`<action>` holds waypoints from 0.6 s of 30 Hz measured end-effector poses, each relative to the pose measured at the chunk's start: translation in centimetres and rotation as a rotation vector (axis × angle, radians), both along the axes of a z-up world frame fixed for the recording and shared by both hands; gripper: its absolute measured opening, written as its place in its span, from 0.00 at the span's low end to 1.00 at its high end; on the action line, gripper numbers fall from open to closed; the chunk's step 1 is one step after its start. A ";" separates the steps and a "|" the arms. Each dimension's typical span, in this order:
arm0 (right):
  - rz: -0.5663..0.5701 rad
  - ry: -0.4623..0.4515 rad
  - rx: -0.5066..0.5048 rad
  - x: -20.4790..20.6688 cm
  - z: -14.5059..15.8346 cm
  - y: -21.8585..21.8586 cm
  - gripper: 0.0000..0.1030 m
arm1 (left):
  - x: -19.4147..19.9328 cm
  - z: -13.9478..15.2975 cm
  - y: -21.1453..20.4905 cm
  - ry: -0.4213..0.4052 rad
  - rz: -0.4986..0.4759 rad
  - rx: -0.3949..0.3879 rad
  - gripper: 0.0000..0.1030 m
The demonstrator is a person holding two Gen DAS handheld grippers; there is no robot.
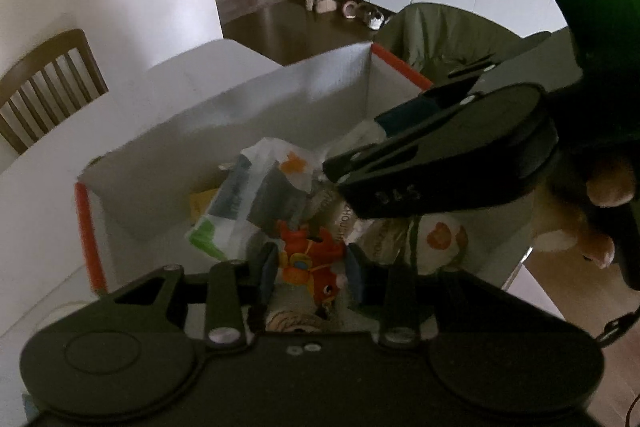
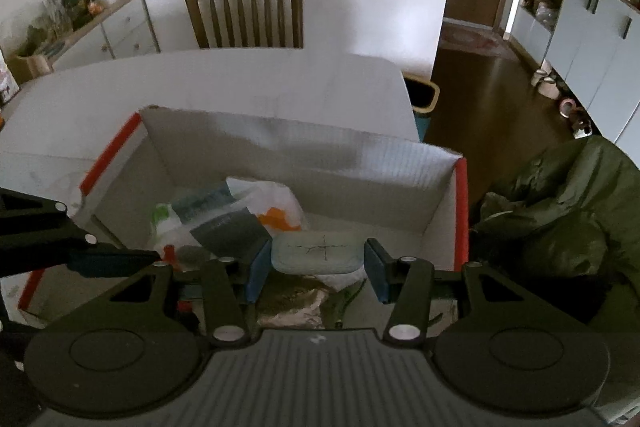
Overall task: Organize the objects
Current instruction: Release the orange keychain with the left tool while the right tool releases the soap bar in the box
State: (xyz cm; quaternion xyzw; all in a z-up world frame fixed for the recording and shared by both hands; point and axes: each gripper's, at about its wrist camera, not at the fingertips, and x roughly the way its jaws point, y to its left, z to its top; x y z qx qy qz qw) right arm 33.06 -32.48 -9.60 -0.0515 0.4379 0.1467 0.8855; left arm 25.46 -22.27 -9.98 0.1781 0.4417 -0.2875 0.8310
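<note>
**Both grippers loaded over the open box**

The left gripper (image 1: 310,273) is clamped on one orange toy figure (image 1: 308,259), pinched between its blue pads (image 1: 267,277) with the figure's long axis running roughly across the jaws. The right gripper (image 2: 318,269) holds one pale, flat rectangular container (image 2: 318,251), gripped by its two short ends, so its long axis spans pad to pad.

Both loads hang directly above the interior of the single white cardboard box (image 2: 304,147) with red edge strips, which sits on the white table (image 2: 240,83). The drop, as I judge it, is straight down from the fingers; neither hand looks clearly nearer the bottom.

Inside lie several soft packages (too crumpled to count reliably), including one white bag with orange print (image 2: 272,205). One wooden chair (image 2: 244,13) stands at the far side; a green padded seat (image 2: 560,227) lies right of the box.
</note>
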 end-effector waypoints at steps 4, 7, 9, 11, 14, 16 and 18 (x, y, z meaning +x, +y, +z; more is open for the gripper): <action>0.011 0.032 -0.013 0.6 -1.1 0.2 0.49 | 0.2 -0.7 -0.6 0.007 -0.019 0.016 0.34; 0.017 0.058 -0.015 0.8 -1.7 0.3 0.49 | 0.3 -1.1 -0.9 0.017 -0.019 0.026 0.34; 0.012 0.069 -0.014 1.0 -1.9 0.2 0.49 | 0.7 -1.2 -1.0 0.027 -0.015 0.029 0.34; 0.006 0.077 -0.014 1.3 -2.0 0.1 0.49 | 0.9 -1.4 -1.1 0.040 -0.011 0.028 0.34; 0.005 0.080 -0.012 1.5 -2.0 0.0 0.49 | 1.2 -1.6 -1.0 0.065 -0.008 0.023 0.34; 0.005 0.080 -0.005 1.5 -2.0 -0.1 0.49 | 1.4 -1.9 -0.9 0.094 -0.008 0.010 0.34; 0.007 0.077 -0.003 1.5 -1.9 -0.2 0.49 | 1.6 -2.2 -0.9 0.109 -0.002 0.011 0.34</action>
